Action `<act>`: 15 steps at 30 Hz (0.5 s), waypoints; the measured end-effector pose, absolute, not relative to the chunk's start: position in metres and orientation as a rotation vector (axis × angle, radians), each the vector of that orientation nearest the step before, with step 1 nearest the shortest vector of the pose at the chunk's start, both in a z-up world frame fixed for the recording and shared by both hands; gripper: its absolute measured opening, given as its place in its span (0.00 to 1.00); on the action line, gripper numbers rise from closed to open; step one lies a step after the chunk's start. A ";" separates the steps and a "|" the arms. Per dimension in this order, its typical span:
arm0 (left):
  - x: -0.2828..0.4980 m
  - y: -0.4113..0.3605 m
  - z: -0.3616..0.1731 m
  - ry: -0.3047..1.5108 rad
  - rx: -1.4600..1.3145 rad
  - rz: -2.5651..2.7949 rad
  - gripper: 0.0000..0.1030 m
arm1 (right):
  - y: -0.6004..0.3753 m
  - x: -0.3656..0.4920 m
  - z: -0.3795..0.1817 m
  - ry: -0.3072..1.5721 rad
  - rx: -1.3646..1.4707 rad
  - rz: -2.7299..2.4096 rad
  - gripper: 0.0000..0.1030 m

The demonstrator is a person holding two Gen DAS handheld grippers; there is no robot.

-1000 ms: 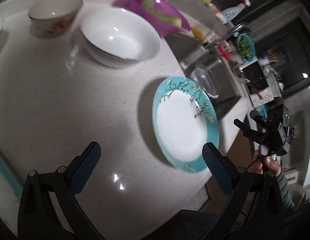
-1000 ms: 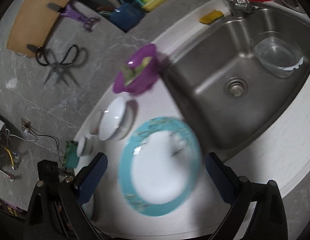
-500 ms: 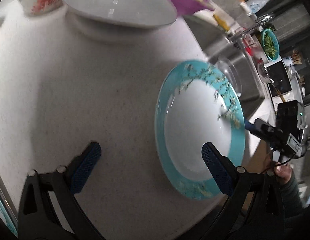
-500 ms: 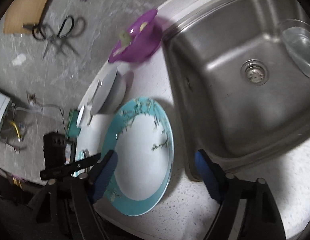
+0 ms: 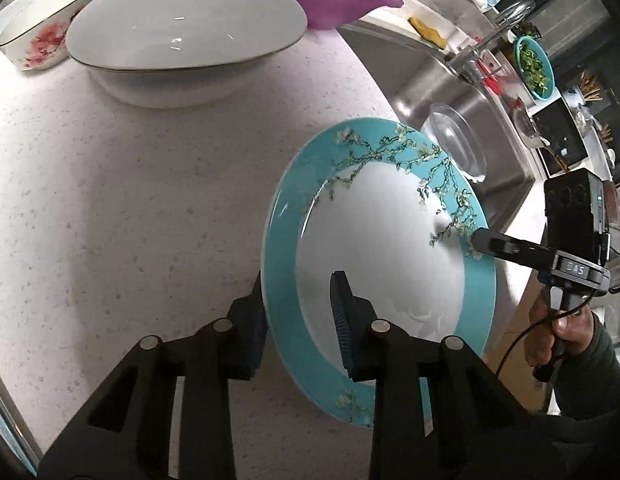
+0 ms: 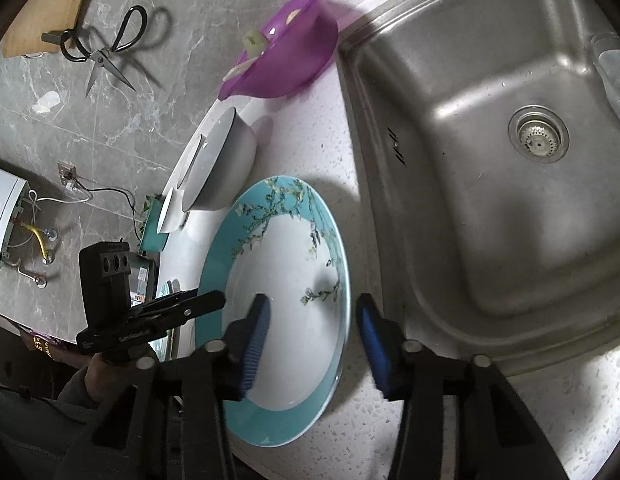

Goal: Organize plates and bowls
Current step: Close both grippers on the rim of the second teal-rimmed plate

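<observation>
The teal plate [image 5: 384, 248] sits near the surface's [image 5: 150, 200] front edge, beside the sink [image 6: 490, 160]. The left tongs [image 5: 300, 320] straddle its near-left rim, one finger under, one over, seemingly pinching it. The right tongs [image 6: 310, 332] bracket the opposite rim, narrowed; whether their pads touch it I cannot tell. Both reach in level and low.
</observation>
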State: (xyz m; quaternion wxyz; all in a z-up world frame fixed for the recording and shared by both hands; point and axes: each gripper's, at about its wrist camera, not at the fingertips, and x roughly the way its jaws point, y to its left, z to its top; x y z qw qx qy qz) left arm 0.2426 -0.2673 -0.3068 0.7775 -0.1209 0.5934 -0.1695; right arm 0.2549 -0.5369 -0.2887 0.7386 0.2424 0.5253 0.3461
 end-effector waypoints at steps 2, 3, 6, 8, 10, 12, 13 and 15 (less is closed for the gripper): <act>0.243 -0.266 -0.308 1.290 -0.278 -0.375 0.25 | -0.537 0.255 -0.291 1.158 0.530 0.761 0.35; 0.244 -0.265 -0.309 1.293 -0.292 -0.378 0.25 | -0.536 0.255 -0.293 1.172 0.527 0.770 0.35; 0.243 -0.255 -0.309 1.299 -0.334 -0.389 0.25 | -0.535 0.256 -0.296 1.207 0.532 0.790 0.35; 0.243 -0.254 -0.309 1.299 -0.342 -0.397 0.25 | -0.534 0.258 -0.296 1.221 0.530 0.801 0.35; 0.244 -0.254 -0.309 1.300 -0.336 -0.398 0.25 | -0.535 0.260 -0.298 1.239 0.543 0.802 0.33; 0.244 -0.253 -0.309 1.302 -0.322 -0.388 0.19 | -0.536 0.263 -0.299 1.255 0.559 0.806 0.33; 0.244 -0.251 -0.310 1.305 -0.320 -0.378 0.13 | -0.537 0.264 -0.300 1.260 0.566 0.806 0.32; 0.243 -0.245 -0.310 1.308 -0.339 -0.380 0.11 | -0.538 0.267 -0.301 1.272 0.555 0.780 0.24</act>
